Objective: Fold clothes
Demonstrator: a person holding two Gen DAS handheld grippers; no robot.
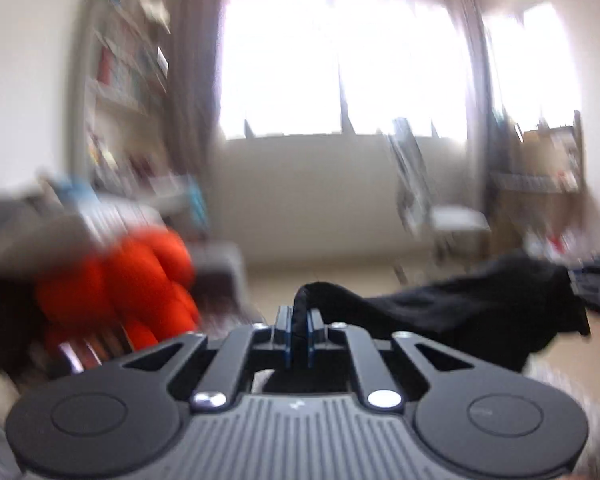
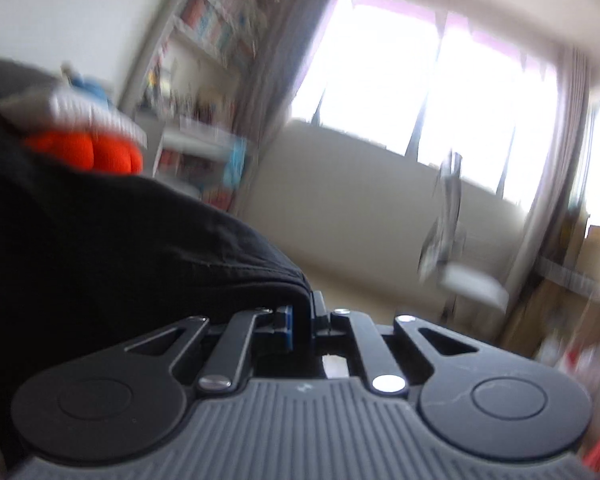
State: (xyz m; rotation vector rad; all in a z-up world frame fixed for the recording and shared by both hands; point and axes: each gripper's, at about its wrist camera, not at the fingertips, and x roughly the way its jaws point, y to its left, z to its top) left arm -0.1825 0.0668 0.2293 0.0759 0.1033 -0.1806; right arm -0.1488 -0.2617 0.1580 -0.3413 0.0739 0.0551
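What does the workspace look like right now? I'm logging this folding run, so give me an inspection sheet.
Surface: nothing seen; both cameras point across the room.
Job's things: black garment, lifted, stretched between both grippers.
Clutter: orange cushion, blurred; white chair.
Grippers: left gripper shut on the garment's edge; right gripper shut on another edge.
Cables: nothing seen.
Surroundings: bright window, curtains, bookshelf; motion blur throughout.

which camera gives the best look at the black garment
The right wrist view: the black garment fills its left side, hem sharp, pinched by the right tool. The left wrist view shows it smaller, trailing right from the left tool.
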